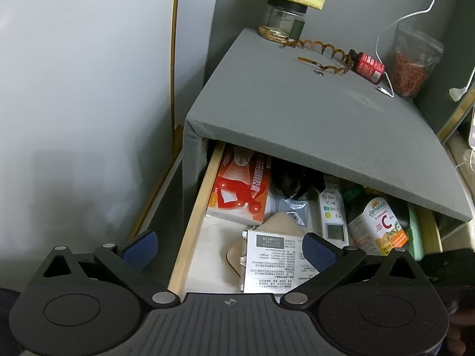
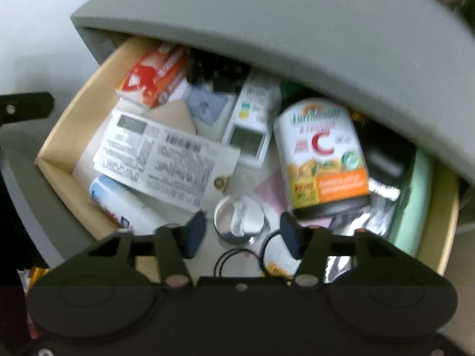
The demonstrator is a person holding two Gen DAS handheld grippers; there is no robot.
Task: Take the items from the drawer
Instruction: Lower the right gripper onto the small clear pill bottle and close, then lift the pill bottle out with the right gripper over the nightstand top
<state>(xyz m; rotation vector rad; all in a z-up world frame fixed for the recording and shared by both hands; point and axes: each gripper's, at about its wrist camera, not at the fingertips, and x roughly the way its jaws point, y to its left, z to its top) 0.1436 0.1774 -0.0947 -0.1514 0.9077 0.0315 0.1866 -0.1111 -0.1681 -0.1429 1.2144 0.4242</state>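
The grey nightstand [image 1: 311, 112] is seen with its drawer [image 1: 193, 216] pulled out beneath the top. Inside, a red-and-white box [image 1: 240, 190] lies at the drawer's left side, a printed leaflet [image 2: 166, 154] in the middle, a white remote [image 1: 332, 210] beside it, and a vitamin C bottle [image 2: 323, 154] on its side to the right. A small round tin [image 2: 239, 219] is noted near the front. The left gripper [image 1: 230, 249] is held over the drawer's left edge, tongs apart and empty. The right gripper [image 2: 242, 233] is held above the tin, tongs apart, gripping nothing.
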